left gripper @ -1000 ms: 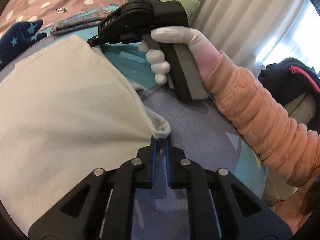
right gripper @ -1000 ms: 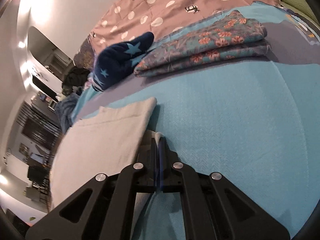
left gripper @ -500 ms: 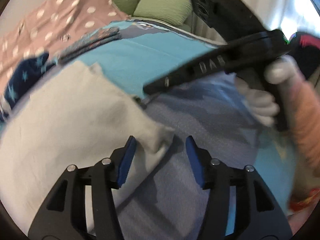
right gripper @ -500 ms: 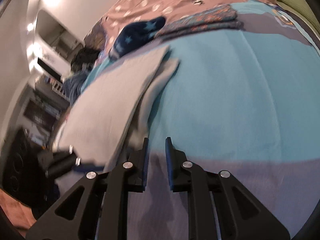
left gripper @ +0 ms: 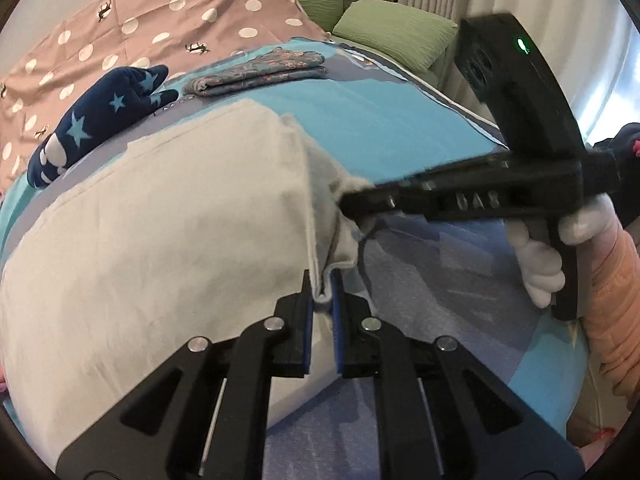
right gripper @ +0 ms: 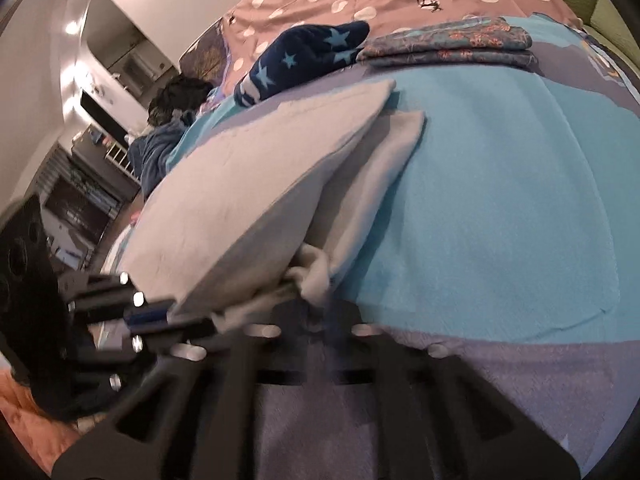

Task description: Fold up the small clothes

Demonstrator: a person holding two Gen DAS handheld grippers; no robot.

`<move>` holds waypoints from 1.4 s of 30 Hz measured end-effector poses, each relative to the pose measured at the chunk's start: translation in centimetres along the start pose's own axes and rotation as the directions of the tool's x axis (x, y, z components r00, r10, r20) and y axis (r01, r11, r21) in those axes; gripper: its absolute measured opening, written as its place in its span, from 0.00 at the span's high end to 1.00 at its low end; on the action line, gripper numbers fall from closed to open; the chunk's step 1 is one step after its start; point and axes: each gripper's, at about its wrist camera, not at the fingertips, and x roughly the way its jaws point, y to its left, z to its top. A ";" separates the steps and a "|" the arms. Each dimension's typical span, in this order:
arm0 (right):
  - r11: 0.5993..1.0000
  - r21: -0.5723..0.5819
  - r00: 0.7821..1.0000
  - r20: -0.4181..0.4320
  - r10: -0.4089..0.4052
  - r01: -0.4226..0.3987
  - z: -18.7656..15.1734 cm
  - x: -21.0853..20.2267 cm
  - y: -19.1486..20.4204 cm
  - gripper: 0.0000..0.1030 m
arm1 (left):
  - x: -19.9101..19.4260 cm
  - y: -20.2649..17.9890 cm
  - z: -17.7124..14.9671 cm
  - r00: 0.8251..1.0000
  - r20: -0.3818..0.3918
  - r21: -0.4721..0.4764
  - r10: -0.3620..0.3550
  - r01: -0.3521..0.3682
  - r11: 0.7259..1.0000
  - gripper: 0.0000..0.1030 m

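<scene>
A cream garment (left gripper: 160,220) lies folded on the blue bed cover (left gripper: 380,120). My left gripper (left gripper: 322,292) has its jaws closing, and the blue pads pinch the garment's near right edge. My right gripper (left gripper: 348,202), held by a white-gloved hand (left gripper: 540,256), comes in from the right and bites the same edge a little farther up. In the right wrist view that right gripper (right gripper: 316,300) is blurred, its jaws closing on a bunched cream fold, and the garment (right gripper: 248,184) stretches away up-left. The left gripper (right gripper: 160,316) shows at the lower left.
A navy star-print garment (left gripper: 100,120) and a folded floral garment (left gripper: 260,68) lie beyond the cream one. A brown polka-dot blanket (left gripper: 160,12) and green pillows (left gripper: 396,36) sit behind them. An orange sleeve (left gripper: 616,312) is at the right; curtains stand beyond the bed.
Both grippers opened and dropped the corners they held, then closed again on the garment's right edge. The right gripper has come much nearer to the left one.
</scene>
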 end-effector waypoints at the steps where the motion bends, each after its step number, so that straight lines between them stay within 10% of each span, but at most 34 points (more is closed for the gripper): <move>1: 1.000 -0.007 1.000 0.017 -0.012 0.012 0.2 -0.6 0.1 0.97 | 0.1 -0.3 0.1 1.000 0.001 0.010 -0.009 0.009 1.000 0.92; 11: 0.972 0.092 0.976 -0.022 -0.215 0.216 -0.5 -1.0 -4.0 0.98 | 3.6 -5.7 0.7 0.976 -0.052 0.101 -0.210 0.214 0.972 0.85; 18: 0.968 0.165 0.980 0.039 -0.198 0.189 -1.9 -5.1 -4.4 0.94 | 1.6 -7.2 -0.9 0.956 -0.039 0.136 -0.290 0.293 0.946 0.67; 26: 0.998 -0.050 0.998 0.047 -0.046 0.048 -0.6 -1.1 4.4 0.93 | -3.3 -0.8 -4.9 0.975 0.038 -0.056 -0.220 0.222 0.974 0.46; 29: 0.964 -0.043 0.965 -0.007 -0.262 0.262 -0.8 2.3 3.4 0.97 | -6.0 4.2 -7.9 0.992 0.081 -0.185 -0.100 0.113 0.976 0.42; 36: 0.954 -0.025 0.954 0.007 -0.299 0.299 -1.5 1.9 4.5 0.98 | -12.6 16.0 -18.2 0.978 0.102 -0.547 0.182 -0.098 0.831 0.30; 39: 0.944 -0.061 0.946 0.033 -0.324 0.325 -1.4 1.1 6.4 0.94 | -15.4 20.4 -22.7 0.955 0.106 -0.670 0.277 -0.137 0.730 0.30; 42: 0.939 -0.109 0.944 0.094 -0.316 0.326 -1.1 0.3 9.3 0.93 | -17.5 22.8 -25.4 0.942 0.146 -0.711 0.301 -0.112 0.694 0.30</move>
